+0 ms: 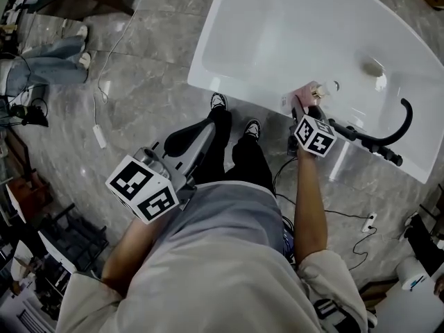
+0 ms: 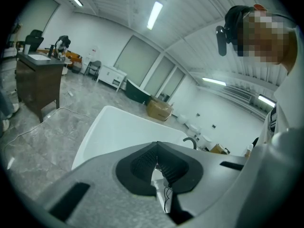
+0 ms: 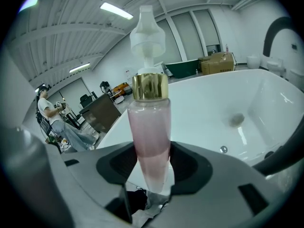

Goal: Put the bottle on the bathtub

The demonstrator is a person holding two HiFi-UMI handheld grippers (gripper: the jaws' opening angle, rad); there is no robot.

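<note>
A pink bottle (image 3: pixel 149 132) with a gold collar and a white pump cap stands upright between the jaws of my right gripper (image 3: pixel 151 175), which is shut on its lower body. In the head view the bottle (image 1: pixel 309 92) and right gripper (image 1: pixel 302 107) hang over the near rim of the white bathtub (image 1: pixel 277 40). The tub's basin (image 3: pixel 223 103) and drain (image 3: pixel 236 120) lie just beyond the bottle. My left gripper (image 1: pixel 182 143) is held low near the person's legs, away from the tub. Its pads (image 2: pixel 164 167) meet with nothing between them.
A curved black faucet (image 1: pixel 405 118) rises at the tub's right end. Cables and a power strip (image 1: pixel 99 136) lie on the grey marble floor. Another person's legs (image 1: pixel 48 62) show at far left. A dark wooden desk (image 2: pixel 38 80) and a cardboard box (image 2: pixel 159 109) stand farther off.
</note>
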